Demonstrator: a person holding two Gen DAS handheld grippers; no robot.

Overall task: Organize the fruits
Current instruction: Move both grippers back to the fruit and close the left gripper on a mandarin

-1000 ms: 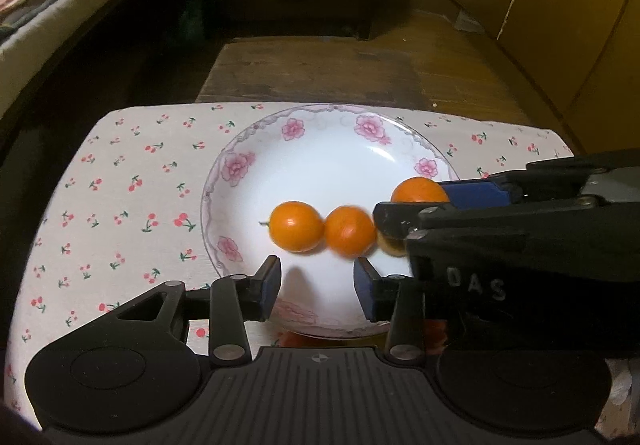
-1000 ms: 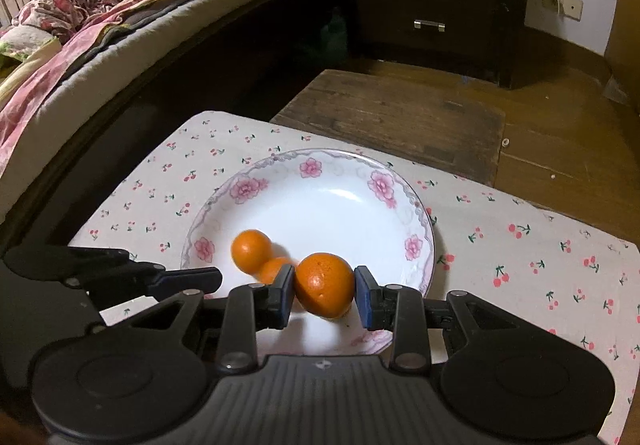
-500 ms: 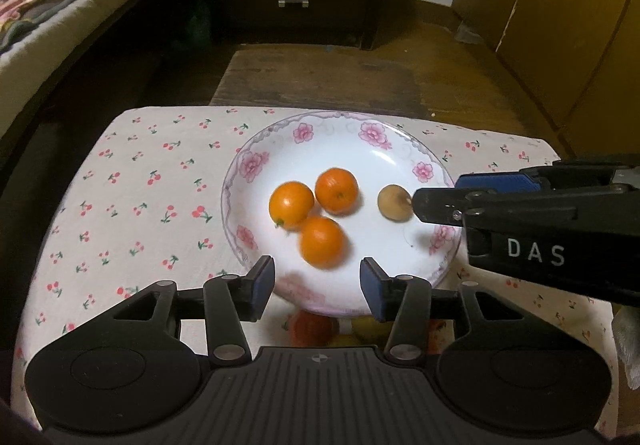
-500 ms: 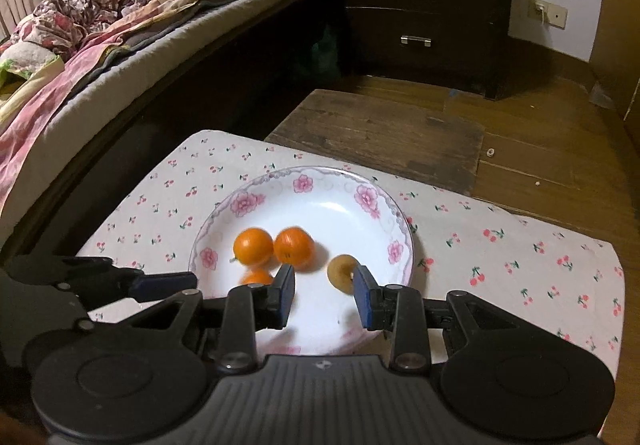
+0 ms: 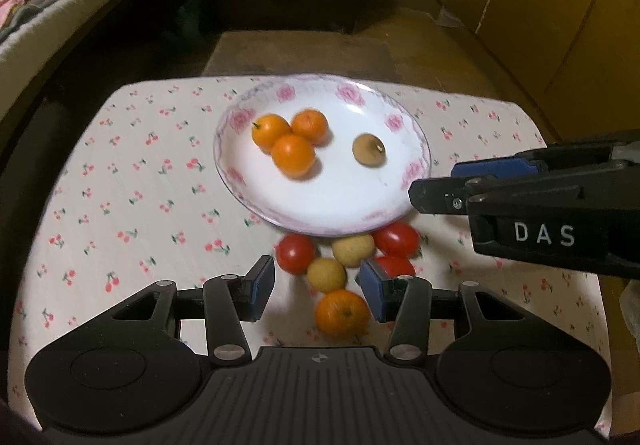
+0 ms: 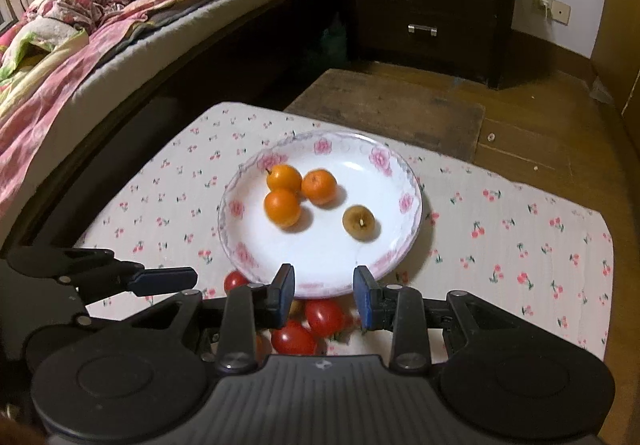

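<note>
A white floral plate (image 5: 404,173) (image 6: 400,245) holds three oranges (image 5: 293,155) (image 6: 282,207) and one brown longan (image 5: 368,149) (image 6: 359,221). In front of the plate on the cloth lie red tomatoes (image 5: 295,253) (image 6: 325,316), two pale longans (image 5: 326,275) and one orange (image 5: 342,312). My left gripper (image 5: 318,289) is open and empty, above these loose fruits. My right gripper (image 6: 324,291) is open and empty, over the plate's near rim; it shows from the side in the left wrist view (image 5: 440,189).
The small table wears a white cherry-print cloth (image 5: 132,185) (image 6: 520,229). A bed (image 6: 100,25) runs along the left. A dark dresser (image 6: 424,1) stands behind, with a wooden board (image 6: 392,109) on the floor past the table.
My right gripper let go of the orange onto the plate and opened. Both grippers pulled back and up, so the loose fruits in front of the plate came into view.
</note>
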